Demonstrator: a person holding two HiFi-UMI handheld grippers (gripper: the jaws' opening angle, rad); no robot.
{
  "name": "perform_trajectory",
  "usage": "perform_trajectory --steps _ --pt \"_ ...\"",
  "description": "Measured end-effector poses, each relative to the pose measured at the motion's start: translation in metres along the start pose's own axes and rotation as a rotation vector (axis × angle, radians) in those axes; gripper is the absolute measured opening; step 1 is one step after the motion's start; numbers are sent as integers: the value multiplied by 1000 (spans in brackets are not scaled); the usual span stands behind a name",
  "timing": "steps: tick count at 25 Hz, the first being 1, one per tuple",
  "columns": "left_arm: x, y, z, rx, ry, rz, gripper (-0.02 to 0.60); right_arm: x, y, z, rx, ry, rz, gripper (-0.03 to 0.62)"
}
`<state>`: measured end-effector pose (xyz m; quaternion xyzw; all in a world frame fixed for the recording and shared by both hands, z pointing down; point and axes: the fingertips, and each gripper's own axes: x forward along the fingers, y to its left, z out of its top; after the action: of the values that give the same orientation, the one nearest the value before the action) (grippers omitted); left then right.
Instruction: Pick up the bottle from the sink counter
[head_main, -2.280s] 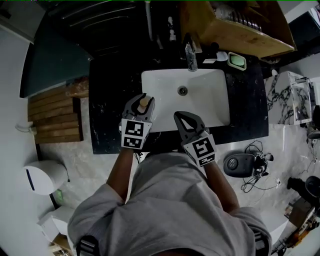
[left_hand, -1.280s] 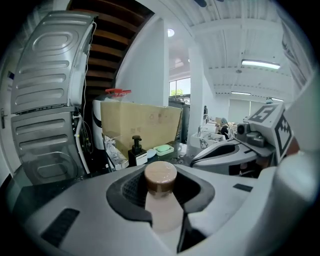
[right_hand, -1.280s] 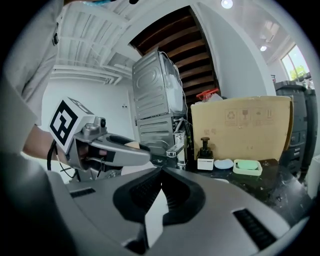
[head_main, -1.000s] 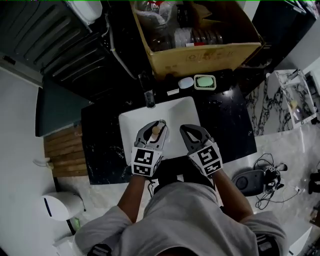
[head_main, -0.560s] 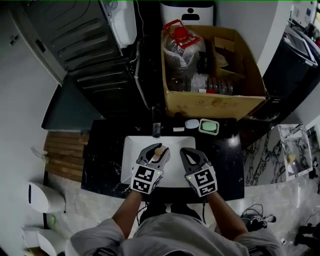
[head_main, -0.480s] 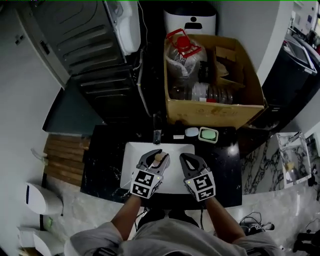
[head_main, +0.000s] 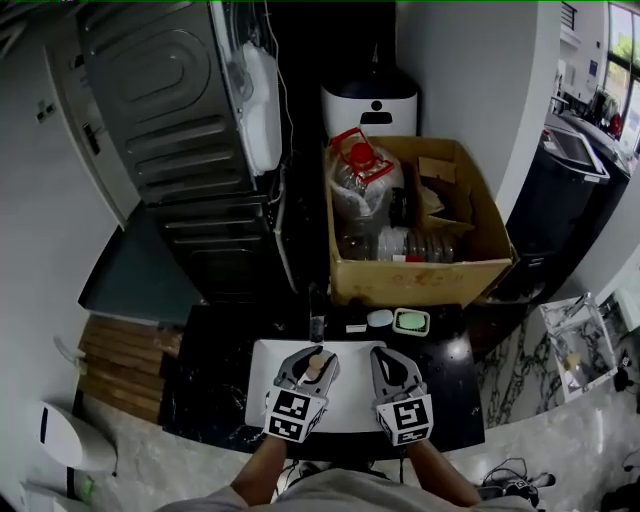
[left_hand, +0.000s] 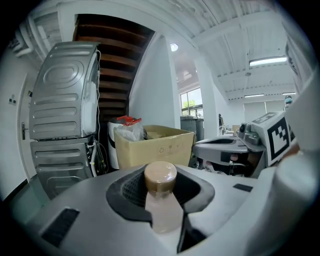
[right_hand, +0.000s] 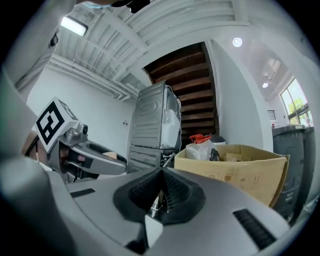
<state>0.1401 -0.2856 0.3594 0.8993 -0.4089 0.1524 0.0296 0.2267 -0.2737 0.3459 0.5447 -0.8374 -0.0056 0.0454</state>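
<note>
A small pale bottle with a tan cap (head_main: 315, 367) stands upright between the jaws of my left gripper (head_main: 307, 370), which is shut on it over the white sink (head_main: 262, 388). In the left gripper view the bottle (left_hand: 161, 200) fills the gap between the dark pads (left_hand: 131, 192), its cap poking above them. My right gripper (head_main: 393, 374) hovers beside it at the same height; in the right gripper view the right gripper (right_hand: 161, 186) has its jaws closed together, with nothing in them.
A black counter (head_main: 205, 395) surrounds the sink, with a faucet (head_main: 316, 325), a white soap (head_main: 380, 318) and a green soap dish (head_main: 410, 321) at its back. Behind stand a cardboard box (head_main: 430, 285) of jugs, a grey washing machine (head_main: 165, 150) and a white bin (head_main: 370, 100).
The head view has swung upward, so the box and washing machine now fill the frame. Both grippers stay side by side over the sink, the left still gripping the bottle.
</note>
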Motion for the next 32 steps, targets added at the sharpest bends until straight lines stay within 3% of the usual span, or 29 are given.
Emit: perform_trajectory --steps 6,32 --pt "-22 -3 8 -9 -21 -39 123 8 23 12 -34 -7 8 9" --pt "-62 16 6 -9 -79 -4 121 4 64 13 -49 13 -6 9"
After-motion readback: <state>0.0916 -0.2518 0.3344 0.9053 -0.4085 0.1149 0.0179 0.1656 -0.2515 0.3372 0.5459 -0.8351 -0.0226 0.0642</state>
